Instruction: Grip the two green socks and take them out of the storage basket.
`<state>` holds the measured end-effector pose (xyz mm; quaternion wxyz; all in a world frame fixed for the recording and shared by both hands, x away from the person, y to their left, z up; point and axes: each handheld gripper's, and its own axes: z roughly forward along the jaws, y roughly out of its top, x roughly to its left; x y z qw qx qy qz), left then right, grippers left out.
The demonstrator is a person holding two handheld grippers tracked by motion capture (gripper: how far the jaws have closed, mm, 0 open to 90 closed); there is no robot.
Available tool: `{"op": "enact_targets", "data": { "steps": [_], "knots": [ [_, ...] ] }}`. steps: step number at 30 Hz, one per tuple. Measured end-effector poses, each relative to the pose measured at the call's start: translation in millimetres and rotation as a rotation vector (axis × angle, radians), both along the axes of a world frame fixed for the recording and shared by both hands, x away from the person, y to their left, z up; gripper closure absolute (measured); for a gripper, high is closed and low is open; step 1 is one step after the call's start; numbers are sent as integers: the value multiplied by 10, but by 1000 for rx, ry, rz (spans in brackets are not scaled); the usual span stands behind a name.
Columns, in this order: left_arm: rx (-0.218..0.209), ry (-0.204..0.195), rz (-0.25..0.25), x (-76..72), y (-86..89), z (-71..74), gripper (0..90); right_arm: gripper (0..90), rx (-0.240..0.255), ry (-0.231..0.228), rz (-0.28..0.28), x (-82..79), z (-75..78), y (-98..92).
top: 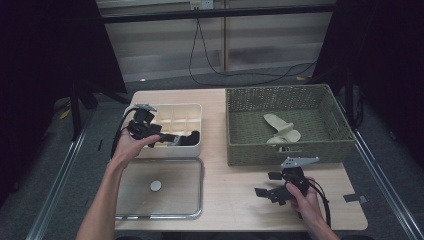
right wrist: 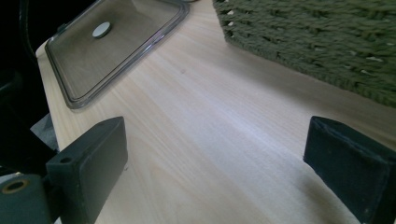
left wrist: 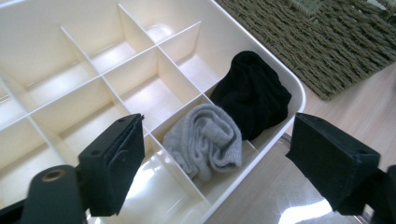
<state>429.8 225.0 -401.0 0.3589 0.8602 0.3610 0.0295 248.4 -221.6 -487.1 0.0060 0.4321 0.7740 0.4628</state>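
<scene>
While the left gripper [left wrist: 215, 154] gapes, 2 socks [left wrist: 208, 140] hug the organizer's rim [left wrist: 299, 91].

This looks like a lab or recording studio set up for filming, not a home. A small wooden table [top: 240, 200] stands alone on a grey floor [top: 165, 82], with black curtains [top: 45, 55] hanging at both sides. Metal rails [top: 55, 187] run along the floor beside the table, and dark stand legs [top: 75, 107] rise at its far corners. Black cables [top: 210, 70] hang down a pale panelled wall [top: 165, 40] at the back and trail over the floor.
</scene>
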Motion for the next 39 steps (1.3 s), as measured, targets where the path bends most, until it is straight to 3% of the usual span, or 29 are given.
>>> {"op": "enact_targets", "data": {
  "steps": [2, 10, 11, 18, 23, 27, 36, 39],
  "knots": [
    [7, -8, 9, -25, 14, 7, 188, 61, -1, 2, -6, 7, 4, -5],
    [-85, -60, 25, -315, 107, 35, 230, 79, -13, -41, -23, 20, 35, -24],
    [-77, -74, 32, -357, 115, 40, 240, 81, -11, -40, -22, 17, 42, -21],
    [-138, -78, 36, -593, 170, 11, 229, 98, -17, -46, -20, -16, 70, -4],
    [-118, -114, 10, -804, 153, -15, 261, 116, -14, -52, -24, -38, 108, -7],
    [-126, -143, 20, -951, 128, -50, 271, 182, -10, -61, -25, -44, 136, -24],
    [-161, -165, 22, -1292, 3, -213, 251, 307, 12, -92, -42, -63, 259, -70],
    [-165, -178, 26, -1367, -36, -245, 226, 310, 13, -91, -45, -63, 274, -65]
  ]
}}
